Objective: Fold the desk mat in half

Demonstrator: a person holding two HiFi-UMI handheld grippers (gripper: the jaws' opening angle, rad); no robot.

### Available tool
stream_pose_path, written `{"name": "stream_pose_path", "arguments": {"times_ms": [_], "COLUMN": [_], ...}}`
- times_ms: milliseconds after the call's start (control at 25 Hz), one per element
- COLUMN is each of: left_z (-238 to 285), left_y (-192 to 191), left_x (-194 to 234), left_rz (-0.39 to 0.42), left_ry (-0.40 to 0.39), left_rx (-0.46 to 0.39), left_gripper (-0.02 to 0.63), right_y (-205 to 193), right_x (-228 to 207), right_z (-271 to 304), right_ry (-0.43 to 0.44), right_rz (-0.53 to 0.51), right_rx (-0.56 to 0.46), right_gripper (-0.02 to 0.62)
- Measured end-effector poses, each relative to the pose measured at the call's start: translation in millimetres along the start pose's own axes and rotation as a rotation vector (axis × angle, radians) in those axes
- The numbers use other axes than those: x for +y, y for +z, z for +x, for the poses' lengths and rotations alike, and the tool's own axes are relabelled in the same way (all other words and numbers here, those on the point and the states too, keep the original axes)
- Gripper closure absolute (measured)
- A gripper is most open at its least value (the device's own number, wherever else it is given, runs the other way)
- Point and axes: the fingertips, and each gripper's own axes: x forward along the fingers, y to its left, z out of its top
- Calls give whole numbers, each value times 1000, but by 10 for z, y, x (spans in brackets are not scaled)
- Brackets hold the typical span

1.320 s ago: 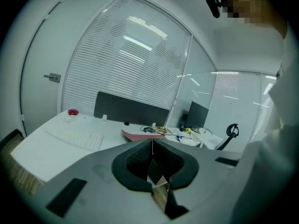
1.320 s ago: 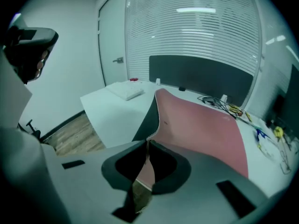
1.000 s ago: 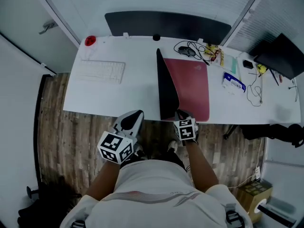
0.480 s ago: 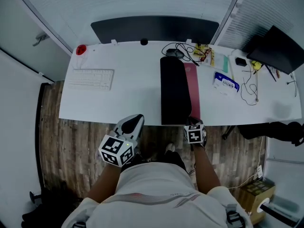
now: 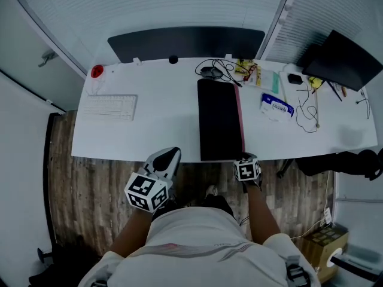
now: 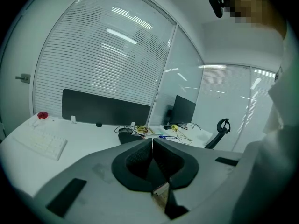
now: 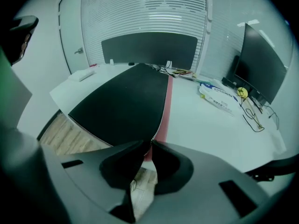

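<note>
The desk mat (image 5: 220, 118) lies folded in half on the white desk (image 5: 155, 130), black underside up, with a narrow red strip (image 5: 241, 118) of the lower half showing along its right edge. My right gripper (image 5: 244, 159) is at the mat's near right corner, at the desk's front edge. In the right gripper view the jaw tips (image 7: 152, 143) pinch the mat's (image 7: 126, 101) upper edge beside the red strip (image 7: 166, 106), and the jaws are opening. My left gripper (image 5: 169, 155) hangs in front of the desk, shut and empty (image 6: 152, 141).
A white keyboard (image 5: 109, 106) and a red object (image 5: 96, 71) lie at the desk's left. A mouse with cables (image 5: 210, 72), a blue-white packet (image 5: 274, 106) and small items sit to the mat's right. A black screen panel (image 5: 185, 42) lines the back edge; a dark monitor (image 5: 341, 51) stands far right.
The raised black half of the mat swung over to the right and now lies flat on the red half. My right gripper moved right with its edge; the left gripper stayed put.
</note>
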Motion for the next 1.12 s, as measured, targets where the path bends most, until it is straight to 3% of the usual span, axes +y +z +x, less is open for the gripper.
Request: {"name": "stream_pose_path", "arguments": {"times_ms": [200, 280, 400, 600, 720, 920, 1120], "left_z": [-59, -102, -184, -348, -446, -572, -670], "left_y": [160, 264, 446, 747, 855, 877, 828], "left_x": [18, 51, 100, 199, 232, 287, 352], "left_rz": [28, 52, 103, 187, 226, 215, 185], "left_ry": [-22, -29, -30, -2, 18, 26, 16], "left_rx": [-35, -59, -97, -158, -184, -216, -230], "left_gripper": [591, 591, 591, 591, 591, 591, 591], "right_y": [225, 495, 980, 1708, 2003, 2208, 2212], "right_x": [-89, -56, 129, 452, 647, 901, 1014], "right_z": [-291, -564, -1103, -2070, -2556, -2937, -2917], "right_ry": [-73, -78, -25, 35, 62, 81, 54], "right_rz": [31, 56, 56, 59, 52, 23, 2], "right_rx": [-83, -192, -395, -707, -834, -902, -868], "right_gripper": [442, 457, 545, 545, 545, 545, 545]}}
